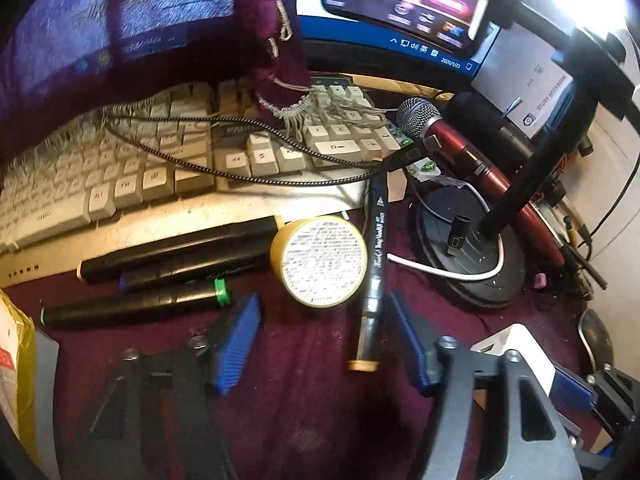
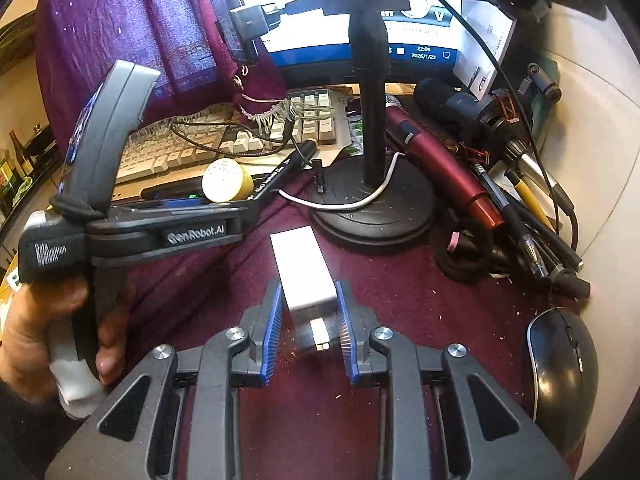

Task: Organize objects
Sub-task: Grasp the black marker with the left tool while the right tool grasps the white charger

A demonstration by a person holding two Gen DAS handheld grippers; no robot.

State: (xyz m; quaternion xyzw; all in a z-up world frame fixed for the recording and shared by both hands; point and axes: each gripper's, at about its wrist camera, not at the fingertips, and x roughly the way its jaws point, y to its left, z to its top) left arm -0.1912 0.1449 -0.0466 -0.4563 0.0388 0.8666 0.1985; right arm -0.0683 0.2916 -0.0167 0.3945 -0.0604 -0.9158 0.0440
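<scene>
In the left wrist view my left gripper stands open over the dark red cloth. A black marker with a tan end cap lies lengthwise between its blue pads, nearer the right pad and not touched by either. Just beyond the fingertips sits a round yellow tin. Three more black markers lie side by side to its left. In the right wrist view my right gripper is shut on a white charger block, whose metal plug prongs point toward the camera. A hand holds the left gripper's handle at the left.
A pale keyboard with a braided cable across it lies behind the markers. A black stand base with a white cable, a red microphone, a pile of pens and a black mouse crowd the right side. A purple cloth hangs at the back.
</scene>
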